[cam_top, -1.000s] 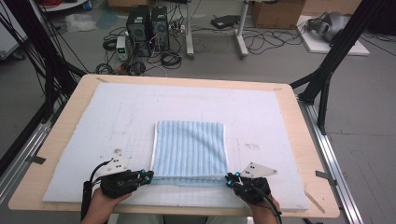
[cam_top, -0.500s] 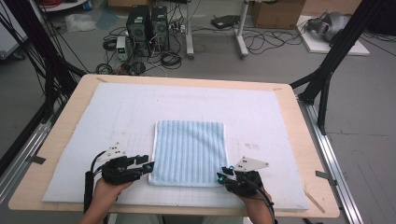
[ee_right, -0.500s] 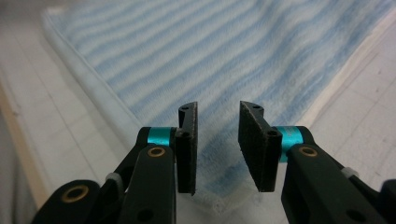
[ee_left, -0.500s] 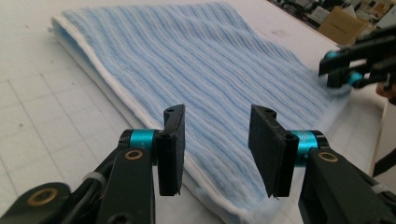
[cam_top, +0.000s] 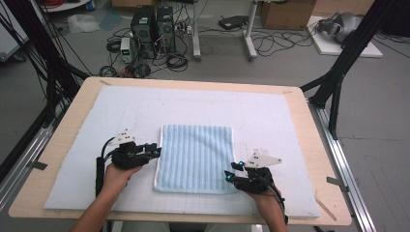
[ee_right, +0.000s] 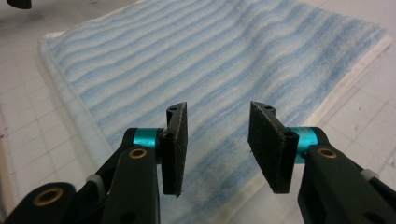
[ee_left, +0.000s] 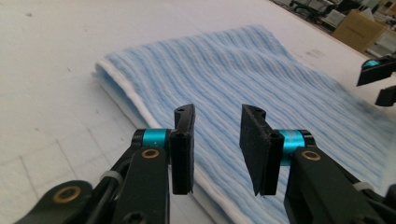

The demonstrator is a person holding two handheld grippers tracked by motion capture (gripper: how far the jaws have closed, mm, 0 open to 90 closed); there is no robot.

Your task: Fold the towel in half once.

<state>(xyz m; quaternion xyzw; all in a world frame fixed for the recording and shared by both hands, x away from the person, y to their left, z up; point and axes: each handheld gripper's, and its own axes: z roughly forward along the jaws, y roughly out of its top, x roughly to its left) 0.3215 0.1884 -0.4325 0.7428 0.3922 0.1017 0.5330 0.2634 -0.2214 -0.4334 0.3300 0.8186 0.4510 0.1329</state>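
A folded towel point(cam_top: 196, 157) with blue and white stripes lies flat on the white mat point(cam_top: 270, 113). My left gripper point(cam_top: 155, 151) hovers at the towel's left edge and points across it. In the left gripper view the left gripper point(ee_left: 217, 116) stands open over the towel point(ee_left: 261, 70); its jaws have just been closing, with nothing between them. My right gripper point(cam_top: 229, 173) is at the towel's near right corner. The right gripper view has the right gripper point(ee_right: 219, 112) open above the towel point(ee_right: 210, 51); its jaws have just been opening, empty.
The mat covers a wooden table point(cam_top: 312, 145). Beyond its far edge, computer towers point(cam_top: 154, 24) and cables point(cam_top: 275, 43) sit on the floor. Black frame legs point(cam_top: 338, 72) stand at both sides. The other gripper point(ee_left: 378, 79) shows at the left gripper view's right edge.
Both grippers have let go of the towel's near edge, and it now lies flat. The left hand has moved away along the towel's left side; the right has shifted slightly outward.
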